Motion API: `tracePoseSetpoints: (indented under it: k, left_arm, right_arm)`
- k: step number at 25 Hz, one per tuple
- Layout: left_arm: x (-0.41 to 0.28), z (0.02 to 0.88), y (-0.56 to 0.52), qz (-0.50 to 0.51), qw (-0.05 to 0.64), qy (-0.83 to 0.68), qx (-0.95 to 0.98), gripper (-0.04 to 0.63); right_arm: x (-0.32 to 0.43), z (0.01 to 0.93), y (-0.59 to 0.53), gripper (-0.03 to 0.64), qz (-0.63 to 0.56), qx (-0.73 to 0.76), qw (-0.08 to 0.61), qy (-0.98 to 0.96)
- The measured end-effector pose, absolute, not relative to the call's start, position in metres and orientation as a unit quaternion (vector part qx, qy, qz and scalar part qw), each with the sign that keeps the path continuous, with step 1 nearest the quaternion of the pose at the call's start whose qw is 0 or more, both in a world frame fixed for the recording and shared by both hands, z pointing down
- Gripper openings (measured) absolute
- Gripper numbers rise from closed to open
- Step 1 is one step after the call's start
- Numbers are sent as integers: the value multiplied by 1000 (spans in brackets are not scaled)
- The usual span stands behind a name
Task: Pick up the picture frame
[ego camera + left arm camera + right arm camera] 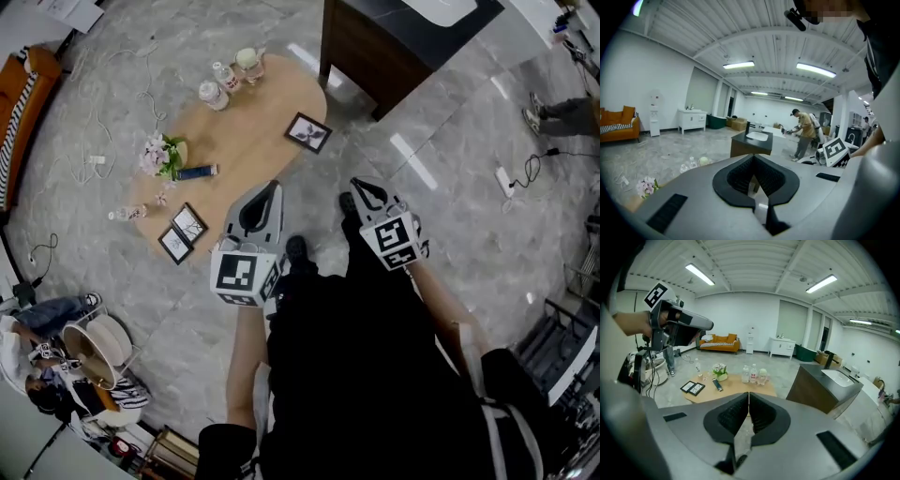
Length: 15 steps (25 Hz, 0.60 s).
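- A pair of picture frames [183, 233] lies flat at the near left end of the wooden table [253, 117], well apart from both grippers.
- The left gripper [274, 187] hangs in the air by the table's near edge, its jaws together at the tips, holding and touching nothing.
- A single picture frame [307, 131] lies at the table's right edge, farther off.
- The right gripper [356, 184] is over the floor, right of the table, its jaws pressed together and empty.

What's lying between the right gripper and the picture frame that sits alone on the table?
Only bare marble floor and the wooden edge of the table separate the right gripper from the picture frame, as the head view shows.
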<state>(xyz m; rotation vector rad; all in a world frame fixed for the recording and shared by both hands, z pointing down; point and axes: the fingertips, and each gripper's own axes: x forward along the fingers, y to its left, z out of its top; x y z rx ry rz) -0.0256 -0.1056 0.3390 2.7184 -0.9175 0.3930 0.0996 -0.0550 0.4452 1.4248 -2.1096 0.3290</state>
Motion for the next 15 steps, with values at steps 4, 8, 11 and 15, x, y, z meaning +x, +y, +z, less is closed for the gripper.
tracePoseSetpoints:
  k: [4, 8, 11, 15]
  left_arm:
    - [-4, 345, -127, 135, 144, -371, 907, 14]
    - [13, 351, -143, 147, 139, -411, 889, 14]
    - [22, 365, -142, 159, 149, -438, 872, 14]
    - [28, 391, -139, 166, 164, -455, 860, 14]
  right_arm:
    - [128, 472, -92, 14, 98, 480, 309, -815]
    - [141, 507, -121, 14, 63, 421, 341, -838]
    - [145, 542, -135, 14, 21, 370, 369, -853]
    - [146, 589, -150, 14, -26, 336, 396, -854]
